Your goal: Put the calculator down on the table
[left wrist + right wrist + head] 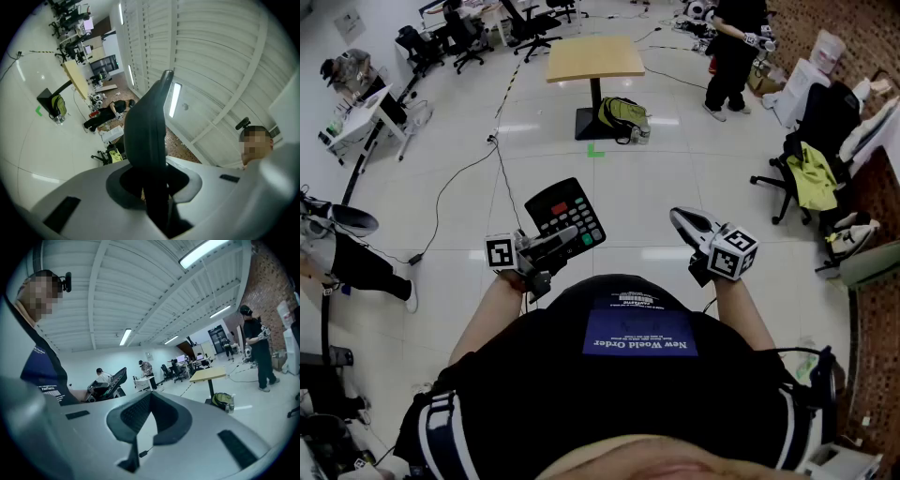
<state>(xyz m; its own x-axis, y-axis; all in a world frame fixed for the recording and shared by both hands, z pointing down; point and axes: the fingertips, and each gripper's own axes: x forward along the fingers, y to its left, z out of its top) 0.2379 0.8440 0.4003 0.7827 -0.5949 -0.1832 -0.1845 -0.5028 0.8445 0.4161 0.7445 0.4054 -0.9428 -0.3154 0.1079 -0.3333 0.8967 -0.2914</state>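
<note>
My left gripper is shut on the lower edge of a black calculator with grey keys and a red and a green key. It holds the calculator in the air in front of my body, tilted face up. In the left gripper view the calculator shows edge-on as a dark slab rising from between the jaws. My right gripper hangs to the right, shut and with nothing in it; in its own view the fingertips meet. The wooden table stands far ahead across the floor.
A yellow-green backpack leans against the table's black base. One person stands at the back right, and an office chair draped with clothes is at the right. Cables run over the white tiled floor, with desks and chairs at the left.
</note>
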